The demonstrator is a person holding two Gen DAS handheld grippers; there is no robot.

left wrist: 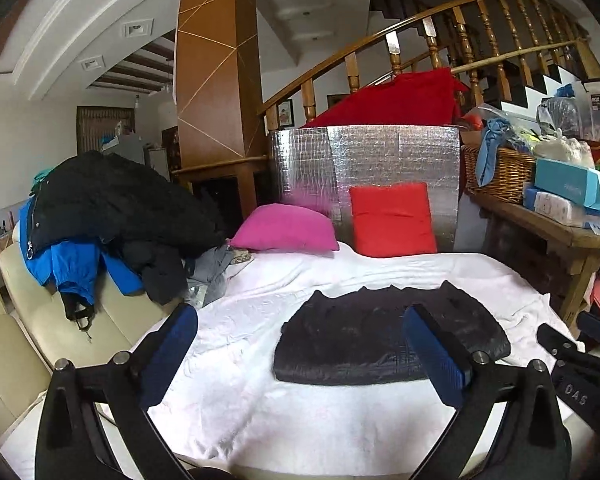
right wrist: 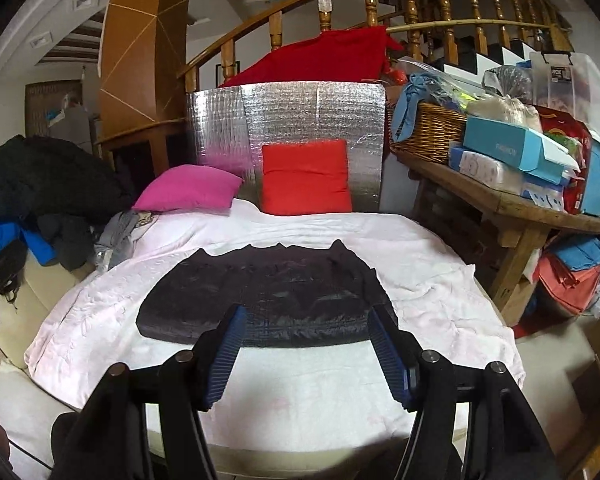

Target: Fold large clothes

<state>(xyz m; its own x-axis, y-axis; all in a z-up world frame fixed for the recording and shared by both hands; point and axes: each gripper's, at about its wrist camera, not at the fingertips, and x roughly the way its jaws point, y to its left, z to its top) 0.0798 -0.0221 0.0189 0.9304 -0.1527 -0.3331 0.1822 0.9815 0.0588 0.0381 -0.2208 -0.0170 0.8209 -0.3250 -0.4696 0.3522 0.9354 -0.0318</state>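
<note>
A dark padded garment lies folded into a compact slab on the white blanket that covers the sofa, and in the left wrist view it sits just past the middle of the frame toward 3 o'clock; in the right wrist view it lies at the centre, running out toward 9 o'clock. Its long axis goes side to side across both views, from 9 to 3 o'clock, with a straight, thick folded edge nearest the cameras and a jagged, scalloped edge at 12 o'clock, facing the pink cushion and red cushion that lean by the silver foil panel. It looks flattened and squared, which suggests this piece is finished or nearly so. The left gripper stands released, jaws spread very wide with nothing between the blue pads, hovering above the blanket on the near side of the garment. The right gripper is also released, jaws partly spread and empty, its tips over the garment's near edge without pressing it as far as can be judged. Both seem held back and clear so the fold is not disturbed. At 9 o'clock in the left wrist view a heap of black and blue jackets waits on the sofa arm, probably the next pieces, kept off the blanket so the folding area is free
</note>
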